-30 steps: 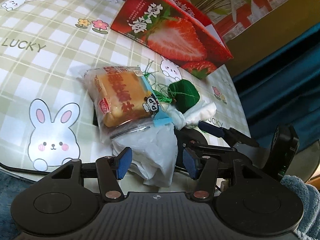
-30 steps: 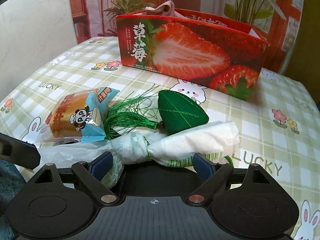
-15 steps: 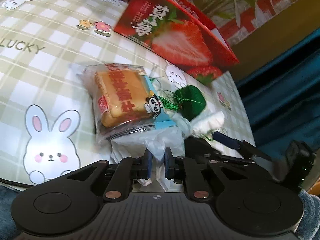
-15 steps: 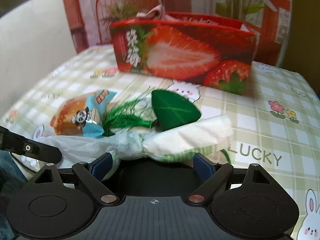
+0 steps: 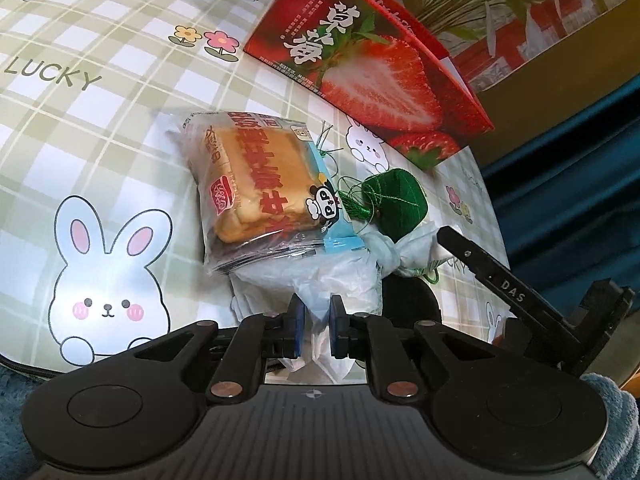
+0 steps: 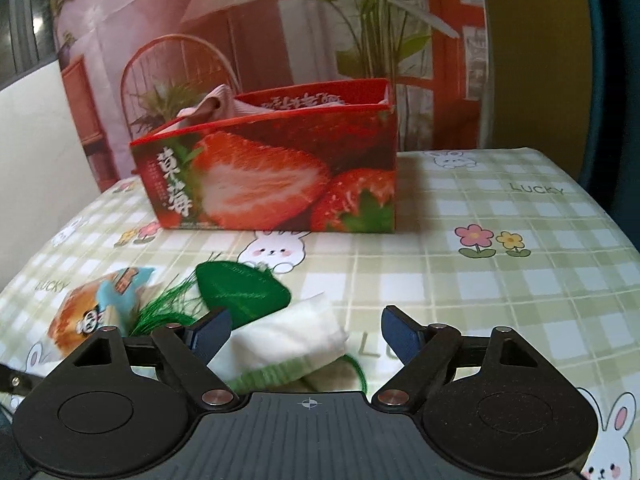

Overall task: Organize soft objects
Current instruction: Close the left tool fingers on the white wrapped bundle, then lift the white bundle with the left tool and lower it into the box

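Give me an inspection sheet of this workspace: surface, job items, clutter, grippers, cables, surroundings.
Surface: checked tablecloth with rabbits, flowers and "LUCKY" print.
Job's things: packaged bread; green sachet with tassel; white plastic bag, knotted; white cloth with green trim; strawberry box, open, something pink inside.
Clutter: nothing seen.
Grippers: left hand-held gripper shut on the white plastic bag; right hand-held gripper open over the white cloth, jaws just closing slightly, pads not pressing.
Cables: nothing seen.
Surroundings: printed backdrop with plants; blue fleece at the near edge.

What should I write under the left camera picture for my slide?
Left gripper pinches a thin white plastic bag beside a wrapped bread snack.
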